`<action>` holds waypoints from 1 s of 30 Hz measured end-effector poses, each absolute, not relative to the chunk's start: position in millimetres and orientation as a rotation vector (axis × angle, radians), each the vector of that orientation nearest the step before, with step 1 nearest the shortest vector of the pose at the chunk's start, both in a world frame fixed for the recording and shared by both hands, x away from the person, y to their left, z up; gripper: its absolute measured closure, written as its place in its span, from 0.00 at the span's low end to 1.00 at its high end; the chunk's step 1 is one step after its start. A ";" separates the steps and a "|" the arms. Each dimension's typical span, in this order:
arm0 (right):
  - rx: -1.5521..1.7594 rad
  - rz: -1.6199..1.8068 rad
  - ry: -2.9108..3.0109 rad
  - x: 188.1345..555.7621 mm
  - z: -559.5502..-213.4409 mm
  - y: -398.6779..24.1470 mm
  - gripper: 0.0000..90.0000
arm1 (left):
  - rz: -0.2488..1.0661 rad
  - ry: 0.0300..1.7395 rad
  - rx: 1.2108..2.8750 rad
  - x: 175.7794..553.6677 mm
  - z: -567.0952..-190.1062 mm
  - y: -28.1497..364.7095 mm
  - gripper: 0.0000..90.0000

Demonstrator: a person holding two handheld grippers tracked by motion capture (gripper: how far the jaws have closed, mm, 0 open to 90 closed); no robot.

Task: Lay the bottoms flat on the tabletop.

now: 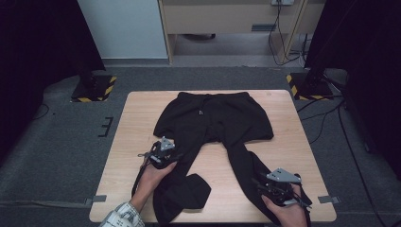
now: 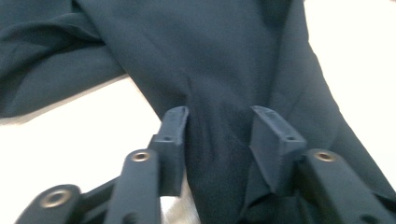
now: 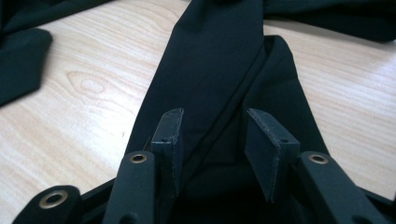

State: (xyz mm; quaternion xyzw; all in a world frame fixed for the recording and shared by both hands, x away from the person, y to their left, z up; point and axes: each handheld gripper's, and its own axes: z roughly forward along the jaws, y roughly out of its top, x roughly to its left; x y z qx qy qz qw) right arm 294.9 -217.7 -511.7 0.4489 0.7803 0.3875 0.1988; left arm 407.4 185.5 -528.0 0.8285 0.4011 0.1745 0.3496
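Trousers of black soft cloth [image 1: 213, 127] lie flat on the pale wooden bench [image 1: 288, 142], waistband far, legs running toward the person. Left claw [image 2: 219, 126] straddles the left leg, right claw [image 3: 212, 126] the right leg; both stand parted, cloth between, not pinched.

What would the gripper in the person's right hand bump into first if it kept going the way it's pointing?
Probably the black trousers: the right gripper points along one trouser leg, whose cloth lies between its parted jaws and runs on ahead.
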 end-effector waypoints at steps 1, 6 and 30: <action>1.253 1.085 2.178 296.4 -511.7 -217.2 0.63 | 0.449 1.038 2.146 405.6 -527.7 185.8 0.66; 1.257 1.085 2.155 305.3 -510.4 -216.1 0.63 | 0.433 1.023 2.177 394.7 -525.0 187.8 0.81; 1.298 1.009 2.211 380.6 -527.4 -189.8 0.34 | 0.408 1.039 2.205 329.6 -514.8 221.9 0.83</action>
